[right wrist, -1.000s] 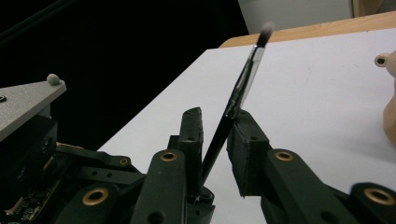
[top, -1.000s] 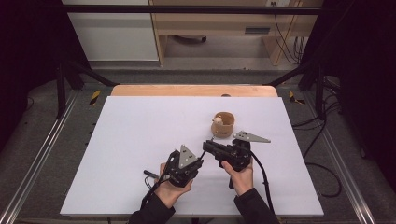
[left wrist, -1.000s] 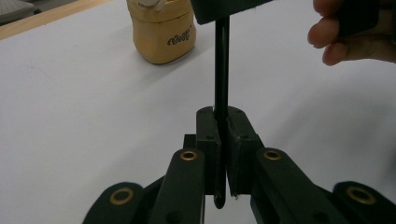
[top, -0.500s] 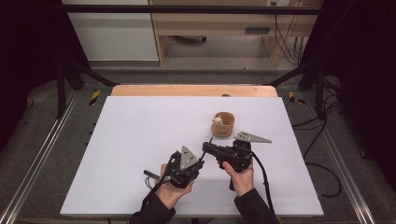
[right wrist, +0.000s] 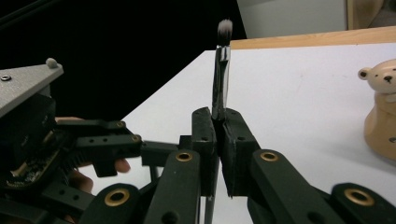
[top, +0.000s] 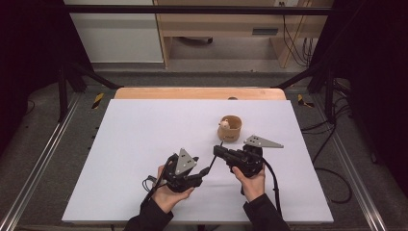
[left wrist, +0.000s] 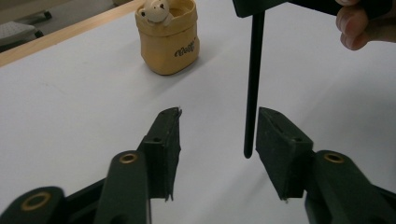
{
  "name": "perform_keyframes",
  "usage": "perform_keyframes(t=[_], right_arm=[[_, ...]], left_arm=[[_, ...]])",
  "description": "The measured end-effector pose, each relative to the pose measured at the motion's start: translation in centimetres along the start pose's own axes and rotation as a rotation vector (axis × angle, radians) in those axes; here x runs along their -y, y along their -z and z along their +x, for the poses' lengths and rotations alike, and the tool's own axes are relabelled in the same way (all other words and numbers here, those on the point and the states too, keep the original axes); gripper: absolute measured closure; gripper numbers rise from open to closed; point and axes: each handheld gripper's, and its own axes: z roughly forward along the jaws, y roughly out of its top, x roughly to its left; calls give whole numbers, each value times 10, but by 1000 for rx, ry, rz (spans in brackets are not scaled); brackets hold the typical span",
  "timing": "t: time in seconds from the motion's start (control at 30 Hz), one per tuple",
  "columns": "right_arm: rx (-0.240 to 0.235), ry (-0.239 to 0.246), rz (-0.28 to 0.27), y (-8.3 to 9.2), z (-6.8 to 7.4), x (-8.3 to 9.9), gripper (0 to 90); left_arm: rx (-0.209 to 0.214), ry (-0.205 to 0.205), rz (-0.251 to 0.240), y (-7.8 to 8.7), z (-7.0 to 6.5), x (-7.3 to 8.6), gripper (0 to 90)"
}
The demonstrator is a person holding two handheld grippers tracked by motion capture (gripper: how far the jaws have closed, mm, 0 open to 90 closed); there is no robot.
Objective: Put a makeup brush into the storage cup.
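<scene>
A slim makeup brush (right wrist: 220,70) stands clamped between the jaws of the right gripper (right wrist: 218,135), which are pressed tight on its shiny metal ferrule; its soft tuft of pale, dark-tipped bristles rises above the pads, and its thin matte black handle (left wrist: 252,84) hangs straight down below them. In the left gripper view that handle ends in a rounded tip between the jaws of the left gripper (left wrist: 217,140), which have just been opening and stand apart, neither ribbed black pad touching it, the tip lying just beside the right-hand pad. From the high view both grippers sit near the front middle of the counter (top: 144,130), a smooth, matte white sheet over a pale wooden top whose far edge shows as a tan strip; the left gripper (top: 204,172) points toward the right gripper (top: 217,151), close together. Just beyond them stands a small tan cylindrical pot (top: 230,128) with a cream bear figure (left wrist: 154,10) peeping from its rim and dark lettering on its side, clear of both grippers. Wide bare surface lies to the left and far side, less toward the right and near edges
</scene>
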Motion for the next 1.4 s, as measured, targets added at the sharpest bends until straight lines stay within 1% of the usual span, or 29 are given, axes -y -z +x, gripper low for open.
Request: perform_keyframes(t=[0.1, 0.2, 0.37, 0.43, 0.6, 0.73, 0.83, 0.97, 1.03, 1.23, 1.33, 1.4], right_arm=[[10, 6, -4, 3, -1, -1, 852], [27, 16, -8, 5, -2, -2, 852], [54, 46, 0, 8, -3, -1, 852], [61, 48, -3, 9, -4, -2, 852], [73, 57, -6, 13, -6, -3, 852], [83, 73, 4, 15, -7, -2, 852], [92, 83, 5, 17, -8, -1, 852], [97, 83, 2, 18, -9, -1, 852], [101, 90, 2, 19, -9, -1, 852], [119, 104, 8, 20, -10, -1, 852], [130, 108, 15, 21, -11, -1, 852], [135, 112, 14, 21, -12, -1, 852]], left_arm=[[-2, -2, -12, 6, 6, 1, 438], [-14, -1, -16, 11, 12, 3, 399], [-18, 19, -26, 19, 23, 7, 341], [-18, 23, -26, 21, 27, 10, 317], [-13, 28, -36, 27, 35, 16, 275], [-4, 43, -49, 31, 41, 20, 246], [-9, 40, -59, 36, 46, 22, 221], [-22, 55, -76, 45, 57, 26, 185], [-39, 66, -84, 50, 62, 28, 171], [-67, 93, -117, 65, 78, 33, 123], [-79, 97, -127, 71, 84, 36, 108], [-90, 92, -125, 74, 88, 39, 97]])
